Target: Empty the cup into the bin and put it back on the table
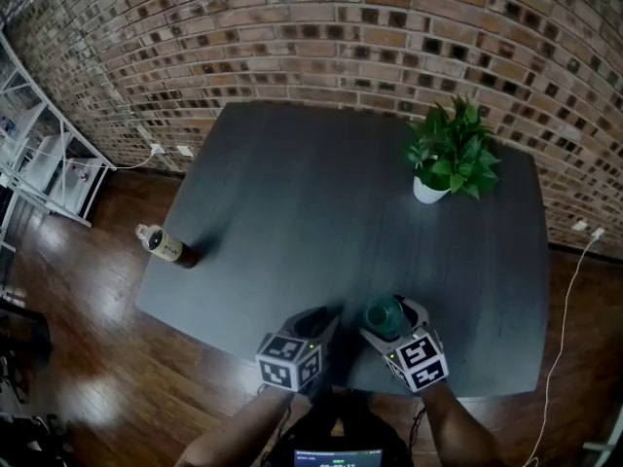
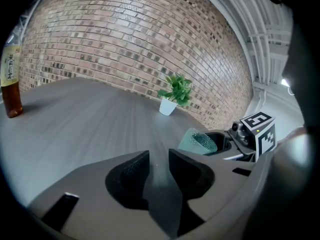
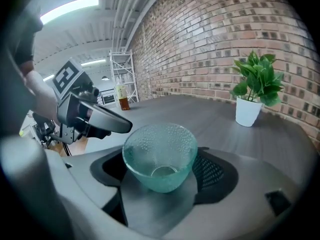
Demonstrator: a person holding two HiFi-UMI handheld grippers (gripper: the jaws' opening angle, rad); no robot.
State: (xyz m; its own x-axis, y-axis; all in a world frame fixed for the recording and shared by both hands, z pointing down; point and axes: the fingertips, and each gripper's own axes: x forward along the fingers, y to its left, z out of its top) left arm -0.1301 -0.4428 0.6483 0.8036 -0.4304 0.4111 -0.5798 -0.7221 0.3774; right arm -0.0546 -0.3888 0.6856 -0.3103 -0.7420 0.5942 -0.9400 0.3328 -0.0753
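Note:
A pale green dimpled glass cup (image 3: 160, 156) sits between the jaws of my right gripper (image 3: 164, 176), which is shut on it; its inside looks empty. In the head view the cup (image 1: 383, 316) and right gripper (image 1: 391, 309) hover over the dark table (image 1: 321, 202) near its front edge. From the left gripper view the cup (image 2: 198, 141) looks slightly tilted. My left gripper (image 2: 159, 158) is just to the left (image 1: 321, 321), its jaws a narrow gap apart with nothing between them. No bin is in view.
A brown bottle (image 1: 164, 245) stands at the table's left edge. A potted plant (image 1: 450, 154) in a white pot is at the back right. A brick wall runs behind the table, a white rack (image 1: 39, 154) stands at left, and a cable (image 1: 574, 290) lies on the wooden floor at right.

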